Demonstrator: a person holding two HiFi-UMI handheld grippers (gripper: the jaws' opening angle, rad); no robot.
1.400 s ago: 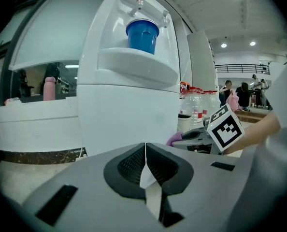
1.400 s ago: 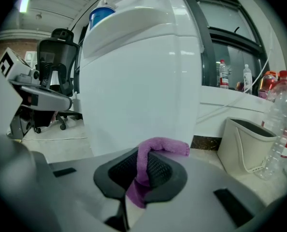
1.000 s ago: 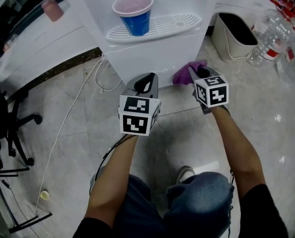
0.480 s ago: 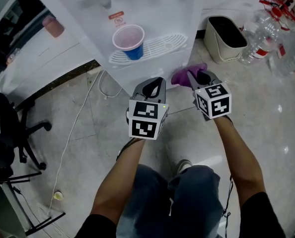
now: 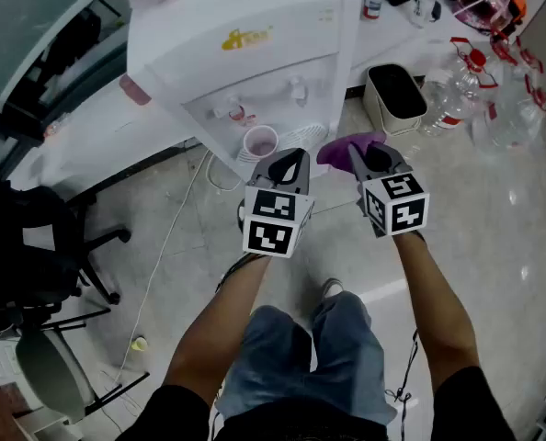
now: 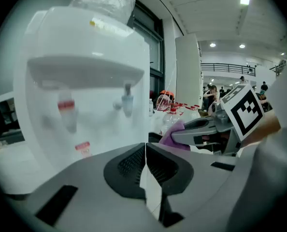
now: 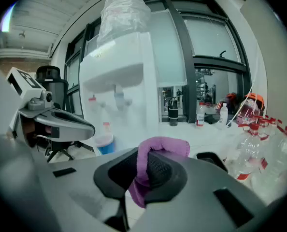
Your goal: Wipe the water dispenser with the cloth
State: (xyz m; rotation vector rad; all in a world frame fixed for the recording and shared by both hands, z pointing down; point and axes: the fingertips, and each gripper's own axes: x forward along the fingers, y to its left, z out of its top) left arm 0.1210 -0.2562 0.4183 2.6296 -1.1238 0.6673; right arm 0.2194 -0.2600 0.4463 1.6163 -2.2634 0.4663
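The white water dispenser (image 5: 255, 53) stands ahead of me, with two taps and a bottle (image 7: 124, 13) on top. A blue cup (image 5: 260, 142) with a pink inside sits on its drip tray. My right gripper (image 5: 358, 157) is shut on a purple cloth (image 5: 346, 146), held in front of the dispenser's lower right and apart from it; the cloth (image 7: 153, 166) is folded between the pads. My left gripper (image 5: 290, 165) is shut with nothing in it, just below the drip tray. The right gripper (image 6: 201, 129) with the cloth shows in the left gripper view.
A beige bin (image 5: 394, 95) stands right of the dispenser. Several clear plastic bottles (image 5: 489, 99) lie on the floor at the far right. A white cable (image 5: 167, 246) runs over the tiled floor at the left. Black office chairs (image 5: 34, 255) stand at the far left.
The head view has pulled back and up: the whole dispenser top now shows and looks smaller. Both grippers have kept their places side by side, the right still holding the cloth.
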